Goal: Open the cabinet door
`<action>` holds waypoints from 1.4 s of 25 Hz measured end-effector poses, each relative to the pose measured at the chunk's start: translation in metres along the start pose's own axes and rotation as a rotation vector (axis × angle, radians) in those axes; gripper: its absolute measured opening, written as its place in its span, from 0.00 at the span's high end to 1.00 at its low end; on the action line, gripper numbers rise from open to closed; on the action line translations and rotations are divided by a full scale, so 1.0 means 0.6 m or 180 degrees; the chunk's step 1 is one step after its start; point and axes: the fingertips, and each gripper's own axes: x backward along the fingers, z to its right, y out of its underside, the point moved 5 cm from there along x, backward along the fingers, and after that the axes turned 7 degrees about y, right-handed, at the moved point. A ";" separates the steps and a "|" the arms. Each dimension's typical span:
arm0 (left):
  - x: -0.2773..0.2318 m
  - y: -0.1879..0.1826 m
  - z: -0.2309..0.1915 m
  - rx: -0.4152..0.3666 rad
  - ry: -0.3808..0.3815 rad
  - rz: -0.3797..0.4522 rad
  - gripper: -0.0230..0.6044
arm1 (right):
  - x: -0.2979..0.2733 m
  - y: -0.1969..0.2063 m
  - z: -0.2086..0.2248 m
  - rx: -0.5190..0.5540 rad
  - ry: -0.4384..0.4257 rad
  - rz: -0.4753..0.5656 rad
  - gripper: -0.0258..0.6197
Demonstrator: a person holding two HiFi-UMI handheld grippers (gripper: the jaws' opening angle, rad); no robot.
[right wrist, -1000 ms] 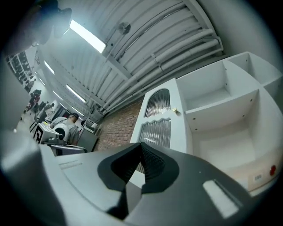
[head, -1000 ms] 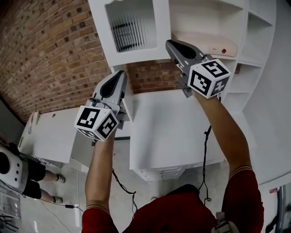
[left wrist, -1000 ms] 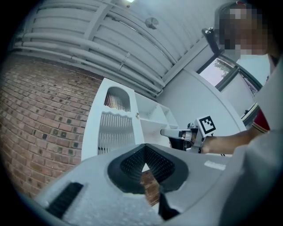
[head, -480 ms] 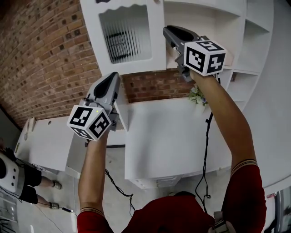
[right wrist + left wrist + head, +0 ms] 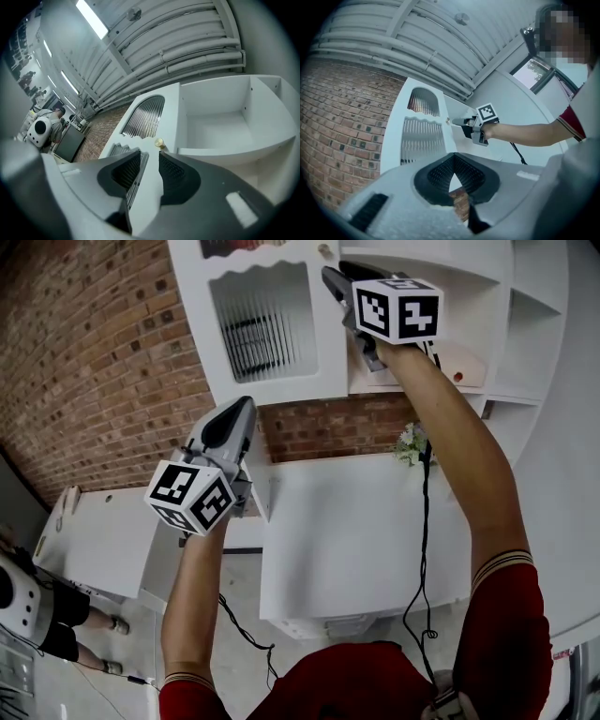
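The white cabinet door (image 5: 265,326) has a ribbed glass panel and a small brass knob (image 5: 324,250) on its right stile. It stands swung out from the open white compartment (image 5: 220,126). My right gripper (image 5: 332,277) is raised at that stile just below the knob (image 5: 159,142). Its jaws have just been opening and now stand open (image 5: 150,157), with the stile in the gap and the pads not pressing on it. My left gripper (image 5: 246,405) hangs lower, under the door's bottom edge. Its jaws are shut (image 5: 453,161) on nothing.
Open white shelves (image 5: 525,324) run to the right of the cabinet, with a cream object (image 5: 459,362) on one. A small flower bunch (image 5: 409,442) stands on the white counter (image 5: 356,521). Brick wall (image 5: 103,362) is behind and to the left. A person (image 5: 42,606) stands at lower left.
My right gripper has risen from the shelf's level up the door's edge to just under the knob. The left gripper has shifted only slightly. The door stands as before.
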 end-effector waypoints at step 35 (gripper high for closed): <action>0.055 0.026 -0.019 0.0140 -0.0006 -0.0046 0.96 | -0.090 -0.026 0.004 0.0678 0.0782 -0.0122 0.82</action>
